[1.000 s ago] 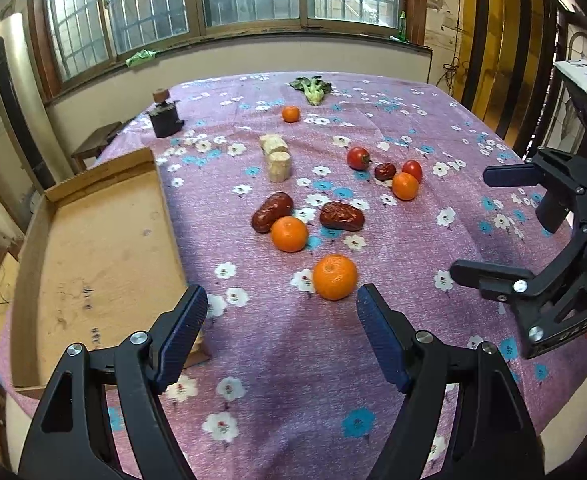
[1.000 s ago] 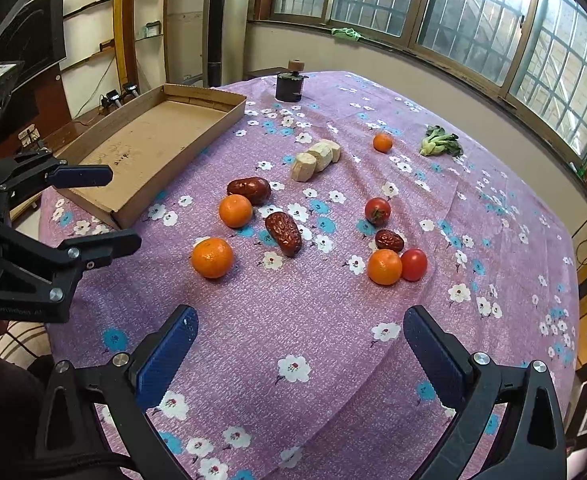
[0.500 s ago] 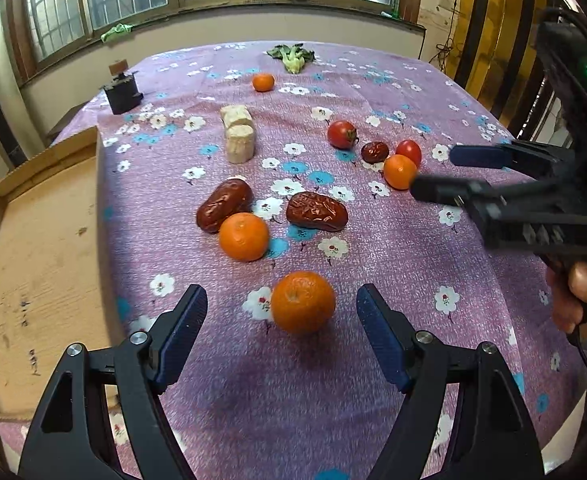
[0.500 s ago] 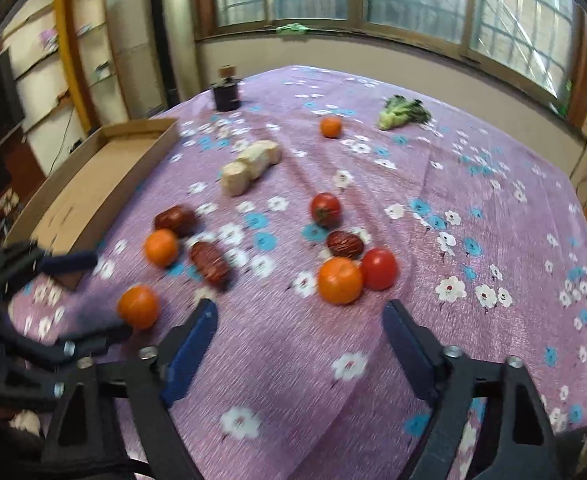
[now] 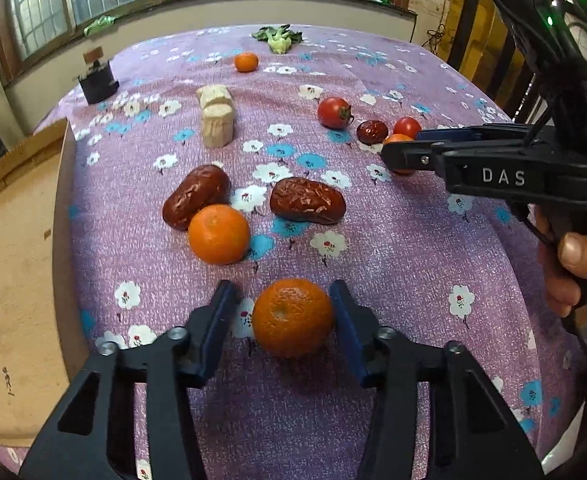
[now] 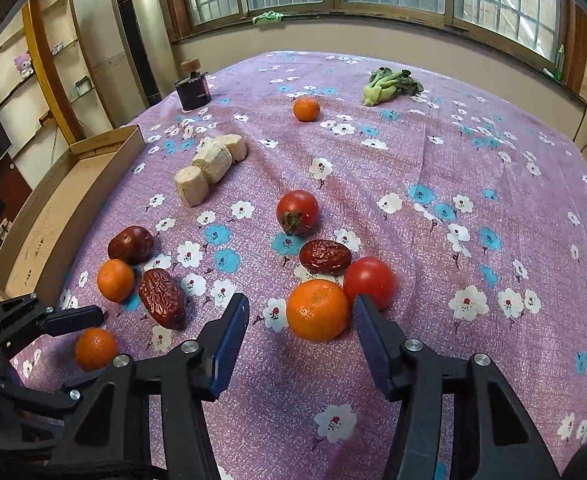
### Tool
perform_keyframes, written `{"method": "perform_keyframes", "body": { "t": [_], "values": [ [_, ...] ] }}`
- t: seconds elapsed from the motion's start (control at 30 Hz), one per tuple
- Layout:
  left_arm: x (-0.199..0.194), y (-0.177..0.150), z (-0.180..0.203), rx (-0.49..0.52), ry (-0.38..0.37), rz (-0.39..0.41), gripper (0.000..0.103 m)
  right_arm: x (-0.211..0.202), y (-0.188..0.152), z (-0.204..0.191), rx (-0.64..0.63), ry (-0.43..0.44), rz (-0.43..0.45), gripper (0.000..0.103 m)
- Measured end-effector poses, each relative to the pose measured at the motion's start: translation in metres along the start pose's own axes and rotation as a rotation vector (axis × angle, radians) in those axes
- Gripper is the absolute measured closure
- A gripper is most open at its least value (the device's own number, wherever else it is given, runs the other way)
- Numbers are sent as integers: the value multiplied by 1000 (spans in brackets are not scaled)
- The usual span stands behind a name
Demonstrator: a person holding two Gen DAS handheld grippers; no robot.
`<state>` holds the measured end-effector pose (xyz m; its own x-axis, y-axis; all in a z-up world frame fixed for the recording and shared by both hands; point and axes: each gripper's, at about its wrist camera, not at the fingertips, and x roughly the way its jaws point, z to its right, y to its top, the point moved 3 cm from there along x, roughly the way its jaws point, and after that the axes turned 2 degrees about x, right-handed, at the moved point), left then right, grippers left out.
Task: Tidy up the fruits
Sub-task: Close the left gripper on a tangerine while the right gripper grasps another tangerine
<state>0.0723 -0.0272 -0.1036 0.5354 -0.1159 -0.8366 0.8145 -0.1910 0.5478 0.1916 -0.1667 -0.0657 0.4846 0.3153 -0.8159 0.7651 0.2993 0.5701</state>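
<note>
- Cardboard tray (image 5: 17, 264) at the frame's left edge holds nothing visible; every fruit lies on the flowered cloth (image 5: 413, 264), so sorting has barely begun.
- Left claw (image 5: 283, 314), jaws just closing, brackets one orange (image 5: 292, 317) at lower centre; left pad not yet touching.
- Right claw (image 6: 299, 322), likewise closing, straddles another orange (image 6: 317, 309) beside a tomato (image 6: 369, 282); gap remains.

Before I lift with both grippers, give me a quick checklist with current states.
1. Orange between left gripper fingers: ok; jaws have just been closing.
2. Left grip firm on it: not ok, gap at one side.
3. Second orange between right gripper fingers: ok; jaws have just been closing.
4. Right grip firm on it: not ok, gap at one side.
5. Tomato clear of right gripper: not ok, right beside one finger.
6. Cardboard tray has room: ok.
</note>
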Motion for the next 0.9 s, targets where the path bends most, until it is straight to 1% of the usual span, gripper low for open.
{"method": "perform_keyframes", "body": {
  "t": [0.07,0.17,0.27,0.4,0.47,0.5,0.53,0.7,0.9],
  "values": [
    [-1,0,1,3,-19,5,66,-5,-2,0,18,16,4,56],
    [-1,1,3,10,-26,11,69,-4,-6,1,28,6,-10,56],
    [-1,2,4,7,-31,15,69,-2,-6,3,43,6,-9,56],
    [-2,2,3,-9,-56,15,70,8,-3,7,58,-22,-19,57],
    [-4,1,3,-14,-65,14,70,10,-2,9,58,-49,-17,71],
    [-4,1,3,-15,-67,15,70,9,-2,10,65,-45,-16,71],
    [-4,0,3,-15,-69,15,70,7,-3,11,78,-29,-16,71],
    [-10,-2,2,-20,-87,27,71,-8,-10,8,81,-26,12,72],
    [-27,-5,-3,-27,-90,54,71,-37,-10,-8,76,20,62,72]
  ]
}}
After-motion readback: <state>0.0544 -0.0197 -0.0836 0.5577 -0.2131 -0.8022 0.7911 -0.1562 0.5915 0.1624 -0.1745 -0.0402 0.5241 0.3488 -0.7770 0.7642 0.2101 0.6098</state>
